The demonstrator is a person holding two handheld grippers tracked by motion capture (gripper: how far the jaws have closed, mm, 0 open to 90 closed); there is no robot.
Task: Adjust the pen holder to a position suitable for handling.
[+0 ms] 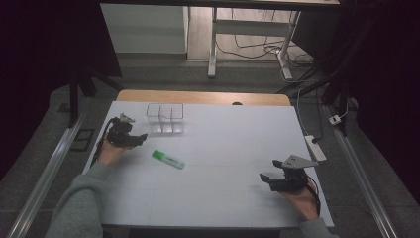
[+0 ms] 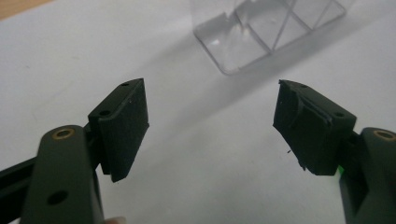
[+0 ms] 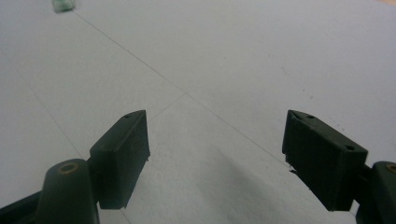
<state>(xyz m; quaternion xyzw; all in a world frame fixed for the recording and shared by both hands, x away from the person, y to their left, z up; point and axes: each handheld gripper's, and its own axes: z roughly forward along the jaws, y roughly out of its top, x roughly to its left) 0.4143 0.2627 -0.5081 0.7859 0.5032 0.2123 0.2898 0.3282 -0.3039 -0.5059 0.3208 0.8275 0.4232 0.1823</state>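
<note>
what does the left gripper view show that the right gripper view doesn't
Left gripper view alone: the clear box just ahead of the open left tongs, its inner dividers visible, and a strip of wooden edge at the top left corner.

Right gripper view alone: the end of the green marker far off at the top left, and thin seam lines crossing the table ahead of the open right tongs.

Both: two black jaws standing wide apart with nothing between them, over the white table.

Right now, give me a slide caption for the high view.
Two open handheld grippers, left and right, flank a green marker lying near a clear divided organizer on a white table.
</note>
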